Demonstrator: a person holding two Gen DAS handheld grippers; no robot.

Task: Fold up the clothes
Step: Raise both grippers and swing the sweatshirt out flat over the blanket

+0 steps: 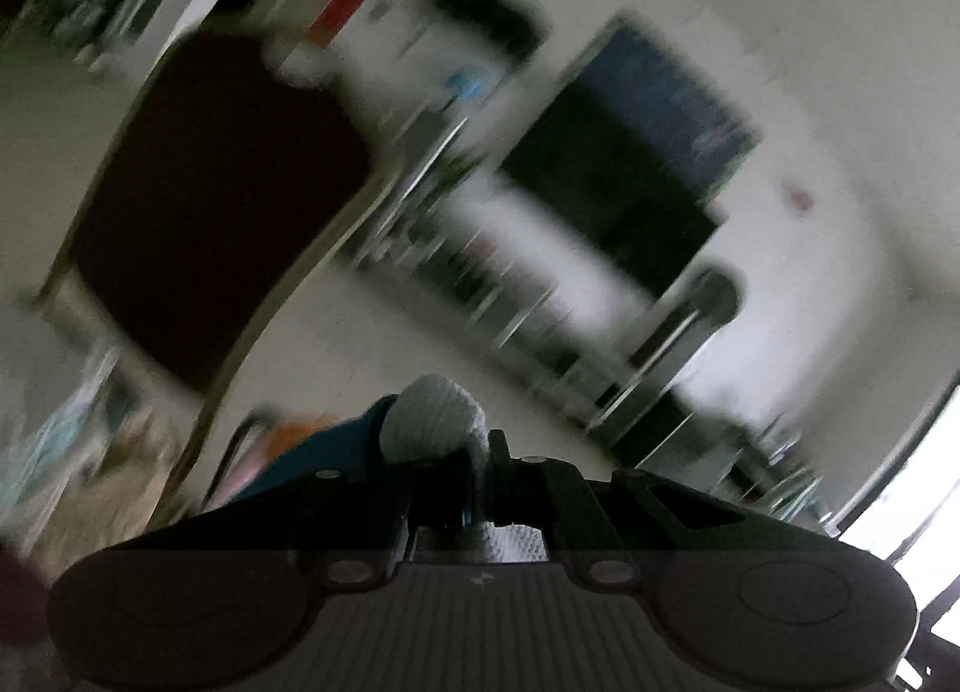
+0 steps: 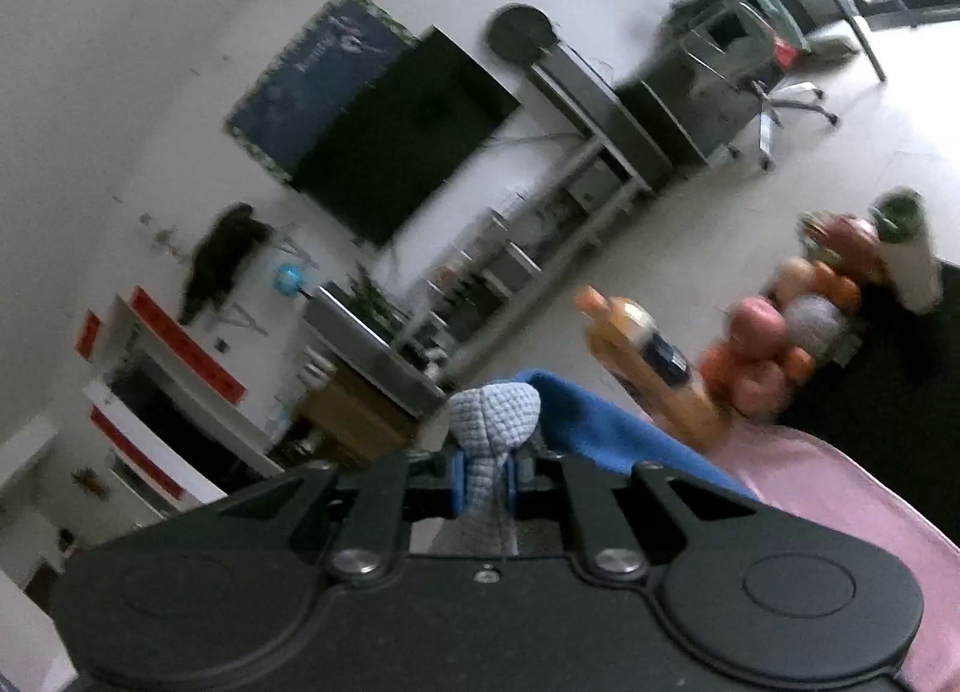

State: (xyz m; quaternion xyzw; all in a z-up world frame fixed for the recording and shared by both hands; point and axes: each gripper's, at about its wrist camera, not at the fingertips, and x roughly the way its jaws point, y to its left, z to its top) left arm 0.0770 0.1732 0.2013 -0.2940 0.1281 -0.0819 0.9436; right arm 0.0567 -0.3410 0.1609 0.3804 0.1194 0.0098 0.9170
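Left wrist view: the left gripper (image 1: pixel 480 473) is clamped on a pale waffle-knit garment (image 1: pixel 435 413) bunched at lower centre, directly ahead of the jaws.

Right wrist view: the right gripper (image 2: pixel 485 479) pinches the same knit (image 2: pixel 495 413) at lower centre, the fabric rising forward along the fingers; a blue cloth (image 2: pixel 606 425) lies just right.

pale grey waffle-knit garment (image 2: pixel 493 413); blue cloth (image 2: pixel 606 422), pink cloth (image 2: pixel 840 488), orange bottle (image 2: pixel 648 362)

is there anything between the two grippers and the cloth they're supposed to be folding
Nothing visible. The right gripper is shut on a bunched fold of the light waffle-knit cloth, and the left gripper pinches the same cloth.
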